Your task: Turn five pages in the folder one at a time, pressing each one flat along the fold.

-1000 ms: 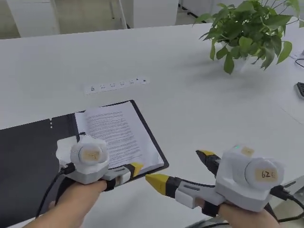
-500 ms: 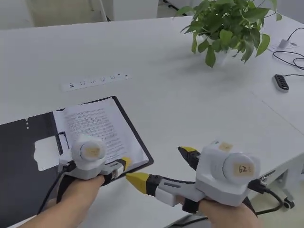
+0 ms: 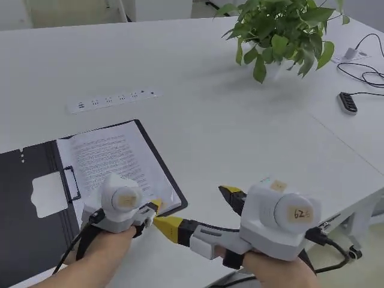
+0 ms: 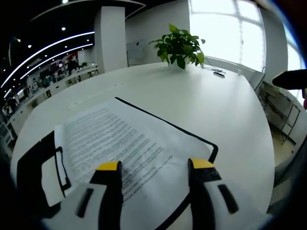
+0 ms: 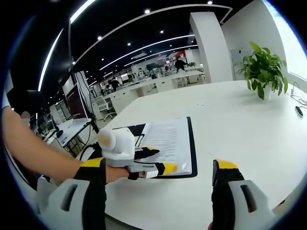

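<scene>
One black folder (image 3: 21,180) lies open and flat on the white bench (image 3: 240,132), its left side cut off. One printed sheet (image 3: 114,159) faces up, text too small to read. Two grippers:
- **Left gripper** (image 4: 156,166): jaws apart over the sheet's near corner, contact unclear.
- **Right gripper** (image 3: 198,209): jaws wide apart, folder just to its left.

One leafy plant (image 3: 279,30) stands far ahead.

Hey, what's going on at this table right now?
A person is working with two handheld grippers on a black folder that lies open on a white table. The left gripper has its jaws apart over the lower right corner of the printed white page, near the folder's edge. The right gripper, also open, is off the folder over bare table, pointing toward that corner. No page is lifted yet.
</scene>
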### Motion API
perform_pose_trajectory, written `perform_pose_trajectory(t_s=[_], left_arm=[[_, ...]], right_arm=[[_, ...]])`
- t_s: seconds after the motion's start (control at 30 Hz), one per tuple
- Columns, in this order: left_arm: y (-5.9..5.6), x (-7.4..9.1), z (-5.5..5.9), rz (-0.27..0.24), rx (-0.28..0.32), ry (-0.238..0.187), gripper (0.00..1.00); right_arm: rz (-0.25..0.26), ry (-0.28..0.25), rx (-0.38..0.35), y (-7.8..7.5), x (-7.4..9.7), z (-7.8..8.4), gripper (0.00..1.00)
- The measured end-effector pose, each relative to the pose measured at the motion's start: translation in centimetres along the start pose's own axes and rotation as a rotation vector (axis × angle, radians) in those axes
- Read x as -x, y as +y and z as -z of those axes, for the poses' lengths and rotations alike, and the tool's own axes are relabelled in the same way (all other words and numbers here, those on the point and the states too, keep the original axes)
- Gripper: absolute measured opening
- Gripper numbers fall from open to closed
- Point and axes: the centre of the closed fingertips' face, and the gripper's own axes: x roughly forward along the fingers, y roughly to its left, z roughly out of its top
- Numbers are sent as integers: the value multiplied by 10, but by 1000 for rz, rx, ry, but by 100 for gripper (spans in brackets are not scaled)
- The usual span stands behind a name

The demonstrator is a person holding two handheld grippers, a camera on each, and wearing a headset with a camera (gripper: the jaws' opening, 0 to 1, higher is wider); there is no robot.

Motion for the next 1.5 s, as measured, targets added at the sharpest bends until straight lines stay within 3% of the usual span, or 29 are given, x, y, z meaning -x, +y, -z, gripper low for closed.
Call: perform_pose_trajectory(t_s=[0.23, 0.47, 0.73, 0.83, 1.03, 1.17, 1.3, 1.5], left_arm=[[9, 0, 1, -9, -2, -11, 37], [10, 0, 0, -7, -13, -16, 26], [17, 0, 0, -20, -14, -15, 14], [26, 0, 1, -45, -5, -5, 6], [23, -1, 1, -27, -4, -9, 6], [23, -1, 1, -30, 2, -11, 5], [23, -1, 1, -32, 3, -13, 5], [23, 0, 1, -35, 7, -15, 5]], right_arm=[[-11, 8, -2, 1, -9, 1, 91], [-17, 30, -1, 1, -22, 5, 87], [1, 86, -13, -8, -46, 15, 69], [9, 109, -29, -12, -58, 19, 62], [41, 135, -92, -26, -84, 25, 45], [66, 182, -124, -35, -97, 37, 45], [76, 198, -166, -41, -105, 44, 38], [91, 227, -199, -46, -114, 54, 36]])
